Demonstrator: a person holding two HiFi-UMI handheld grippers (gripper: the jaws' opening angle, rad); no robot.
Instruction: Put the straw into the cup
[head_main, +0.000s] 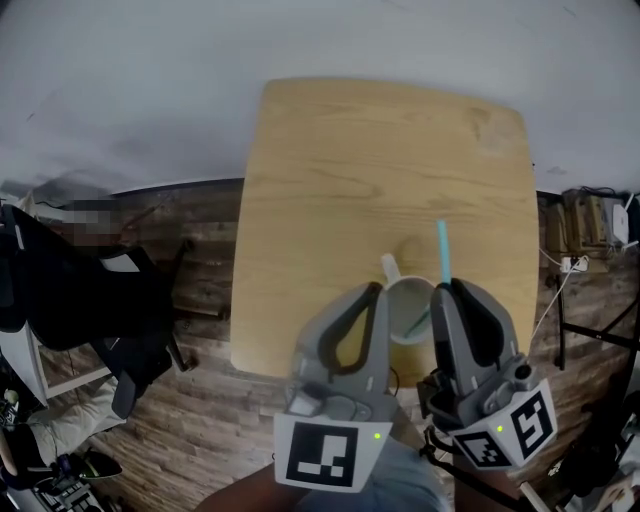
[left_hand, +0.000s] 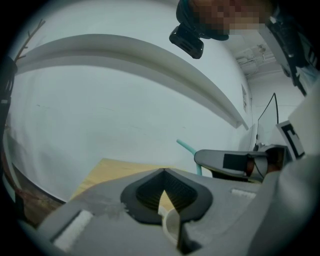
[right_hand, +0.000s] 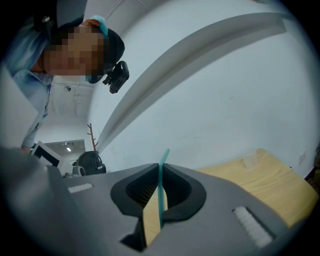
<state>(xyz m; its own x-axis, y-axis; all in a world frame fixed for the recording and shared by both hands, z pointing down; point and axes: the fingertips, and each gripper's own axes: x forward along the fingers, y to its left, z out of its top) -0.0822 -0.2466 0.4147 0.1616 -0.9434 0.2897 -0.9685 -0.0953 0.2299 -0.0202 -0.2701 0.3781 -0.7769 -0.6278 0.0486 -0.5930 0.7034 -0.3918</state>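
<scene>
The white cup (head_main: 405, 305) stood close to the near edge of the wooden table (head_main: 330, 170). The left gripper (head_main: 377, 290) was clenched on the cup's rim, its jaws pinching the white wall. The right gripper (head_main: 446, 288) was clamped on the teal straw (head_main: 442, 250), held nearly upright, its lower end inside the cup and its top rising above the jaws

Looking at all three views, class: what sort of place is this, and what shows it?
Probably an indoor office or workroom: a bare wooden table on a wood-plank floor, plain white walls, and cables trailing over the floor at the right.
</scene>
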